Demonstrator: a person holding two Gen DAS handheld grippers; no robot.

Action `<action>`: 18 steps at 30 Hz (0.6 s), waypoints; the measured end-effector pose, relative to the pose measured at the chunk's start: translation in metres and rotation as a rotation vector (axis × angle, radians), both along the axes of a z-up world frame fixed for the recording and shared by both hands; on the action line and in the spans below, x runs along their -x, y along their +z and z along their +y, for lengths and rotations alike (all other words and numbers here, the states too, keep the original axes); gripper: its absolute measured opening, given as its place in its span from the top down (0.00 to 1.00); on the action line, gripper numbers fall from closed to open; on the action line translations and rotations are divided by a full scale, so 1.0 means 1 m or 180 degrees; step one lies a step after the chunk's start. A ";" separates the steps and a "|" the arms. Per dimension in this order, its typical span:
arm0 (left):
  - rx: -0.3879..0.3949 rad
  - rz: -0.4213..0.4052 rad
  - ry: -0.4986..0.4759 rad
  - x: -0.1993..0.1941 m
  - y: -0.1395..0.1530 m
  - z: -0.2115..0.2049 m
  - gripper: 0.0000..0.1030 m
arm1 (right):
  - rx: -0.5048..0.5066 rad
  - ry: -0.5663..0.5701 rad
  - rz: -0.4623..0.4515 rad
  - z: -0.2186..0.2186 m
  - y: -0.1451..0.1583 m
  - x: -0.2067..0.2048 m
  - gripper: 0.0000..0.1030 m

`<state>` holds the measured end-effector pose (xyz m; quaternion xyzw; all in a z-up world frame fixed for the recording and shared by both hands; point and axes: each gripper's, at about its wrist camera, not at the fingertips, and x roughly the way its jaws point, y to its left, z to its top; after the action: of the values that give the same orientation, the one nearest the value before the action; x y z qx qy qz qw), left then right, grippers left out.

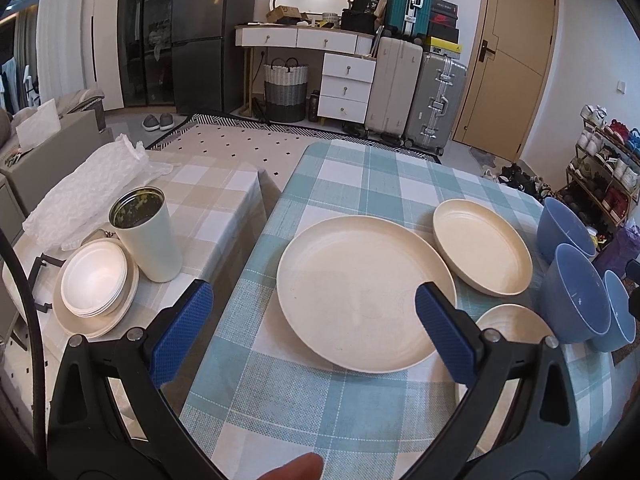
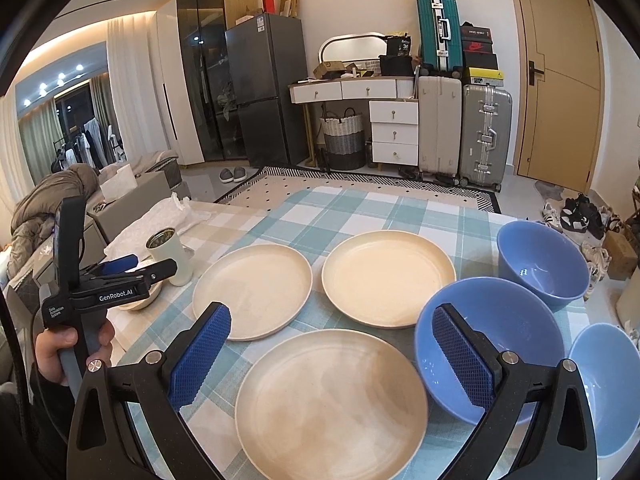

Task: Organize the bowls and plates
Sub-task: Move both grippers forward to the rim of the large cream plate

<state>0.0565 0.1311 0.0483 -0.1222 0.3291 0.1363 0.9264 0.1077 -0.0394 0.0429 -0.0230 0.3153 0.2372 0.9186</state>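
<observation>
Three cream plates lie on the blue-checked table [image 2: 360, 208]: one at the left [image 2: 252, 284], one behind [image 2: 388, 278], one nearest [image 2: 332, 404]. Three blue bowls stand to their right: far [image 2: 542, 264], middle [image 2: 492, 340], near [image 2: 608, 388]. My right gripper [image 2: 331, 310] is open above the near plate and holds nothing. My left gripper [image 1: 314, 288] is open in front of the big left plate [image 1: 366, 292], empty. The left wrist view also shows the far plate [image 1: 482, 246] and the bowls [image 1: 576, 292] at the right edge. A hand [image 2: 56, 344] holds the left gripper [image 2: 152, 266].
A lower side table with a beige checked cloth [image 1: 216, 200] stands left, across a narrow gap. On it are a stack of white bowls on plates [image 1: 94, 284], a cream tumbler [image 1: 146, 240] and bubble wrap [image 1: 84, 192]. Suitcases, drawers and a shoe rack stand further back.
</observation>
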 end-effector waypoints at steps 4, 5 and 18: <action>0.0035 0.0034 0.0003 -0.012 -0.006 0.006 0.02 | 0.0051 0.0028 0.0077 0.013 -0.007 -0.011 0.00; 0.0035 0.0045 0.0006 -0.015 -0.007 0.007 0.02 | 0.0063 0.0035 0.0092 0.017 -0.009 -0.014 0.00; 0.0095 0.0230 0.0077 -0.037 -0.032 0.027 0.02 | 0.0080 0.0060 0.0347 0.055 -0.032 -0.053 0.00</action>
<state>0.0940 0.1582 0.0165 -0.1350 0.3628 0.1469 0.9103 0.1603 0.0158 0.0113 -0.0246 0.3675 0.2428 0.8974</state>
